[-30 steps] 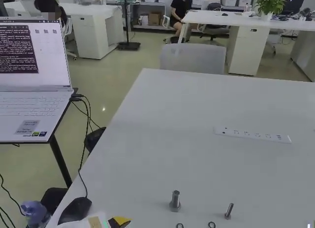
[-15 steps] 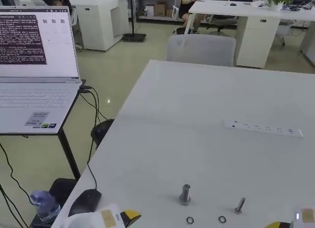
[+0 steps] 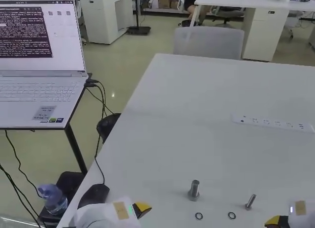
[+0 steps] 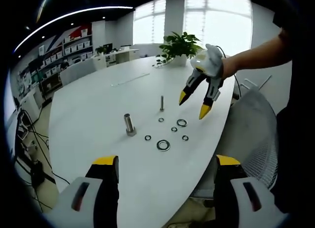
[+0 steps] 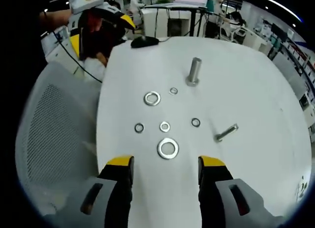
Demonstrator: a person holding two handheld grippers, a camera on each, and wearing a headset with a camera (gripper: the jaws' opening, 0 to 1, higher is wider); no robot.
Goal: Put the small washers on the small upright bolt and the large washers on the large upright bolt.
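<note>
At the bottom of the right gripper view, right claw [image 5: 166, 163] is open, jaws spread wide, holding nothing, low at the near edge of the white bench [image 5: 261, 90]. Just ahead of the jaws, a large washer [image 5: 168, 148] lies flat on the bench. Past it, small washers [image 5: 165, 126] in a loose row of three. A fourth small one lies farther out, beside the second large washer [image 5: 152, 98]. All six washers are flat on the bench, none on a bolt.

Large bolt [image 5: 193, 72] stands upright on its head beyond the washers. Small bolt [image 5: 226, 132] is off to the right of the washers, well apart from the large bolt. It reads upright in the left gripper view, slightly tilted in the head view.

Left claw [image 4: 166, 161] is also open, jaws wide apart, empty, at the bench edge with the washers and both bolts ahead of it. In that view the right claw hangs in the air past the washers, jaws apart and tips pointing down, held by a person's arm [image 4: 261, 50].

In the head view the two claws sit at the bottom corners, left one bottom left, right one bottom right, with the bolts and two washers between them.

Farther out:
- A white power strip [image 3: 273, 123] lies on the bench, well beyond the bolts.
- A grey mesh chair [image 5: 49, 129] is at the bench side near the left claw.
- An open laptop [image 3: 39, 65] sits on a separate stand to the left.
- A water bottle [image 3: 51, 198] stands on the floor below the laptop.
- A potted plant [image 4: 179, 43] sits at the far end of the bench.
</note>
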